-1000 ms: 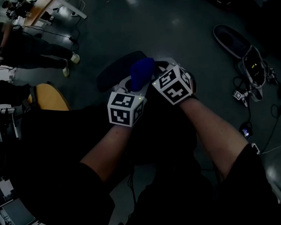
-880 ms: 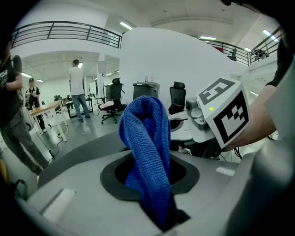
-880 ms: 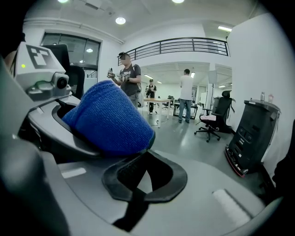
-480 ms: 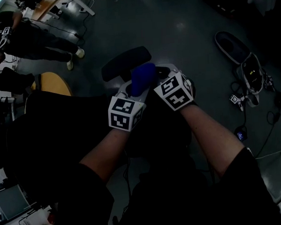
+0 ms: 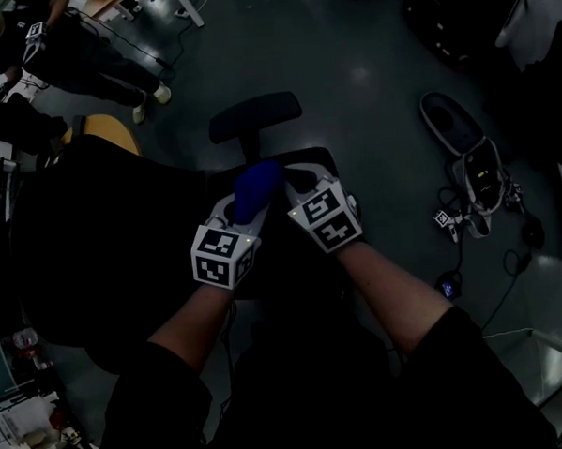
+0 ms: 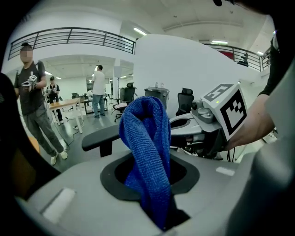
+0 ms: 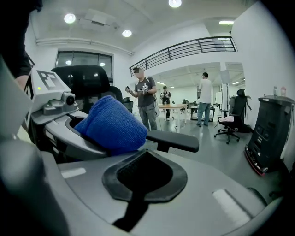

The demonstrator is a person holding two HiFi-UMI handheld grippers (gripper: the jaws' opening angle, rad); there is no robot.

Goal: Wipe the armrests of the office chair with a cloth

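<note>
Though dim from above, shows a black office chair [image 5: 113, 237] filling the near left, with one padded armrest [image 5: 255, 114] raised on a post at the far side, just beyond both grippers. Held side by side in front of the body: left gripper [image 6: 167, 215], jaws clamped on a blue cloth [image 6: 147, 138] rising from them in a folded loop; right gripper [image 7: 133, 209] just right of it, jaws pressed together with nothing between. Cloth held just short of the armrest pad, apart from it.
</note>
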